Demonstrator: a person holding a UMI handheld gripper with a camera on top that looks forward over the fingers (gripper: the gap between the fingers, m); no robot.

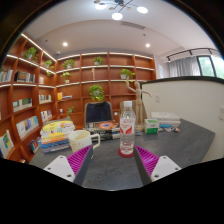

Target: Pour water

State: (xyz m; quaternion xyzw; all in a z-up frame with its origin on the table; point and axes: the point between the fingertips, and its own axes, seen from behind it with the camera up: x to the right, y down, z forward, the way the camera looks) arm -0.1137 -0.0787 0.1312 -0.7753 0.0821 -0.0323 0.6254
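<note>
A clear plastic water bottle (126, 124) with a white cap stands upright on a small red coaster (126, 153) on the grey table (112, 170). It stands just ahead of my gripper (113, 160), in line with the gap between the fingers. A clear plastic cup (80, 141) stands on the table to the left, close to the left finger's magenta pad (79, 160). The right pad (147, 159) lies right of the bottle. The fingers are spread wide and hold nothing.
A stack of colourful books (55, 131) lies at the table's left. Small boxes (160, 123) sit at the right back. A chair (99, 113) stands behind the table. Wooden shelves (30, 100) line the room's left and back.
</note>
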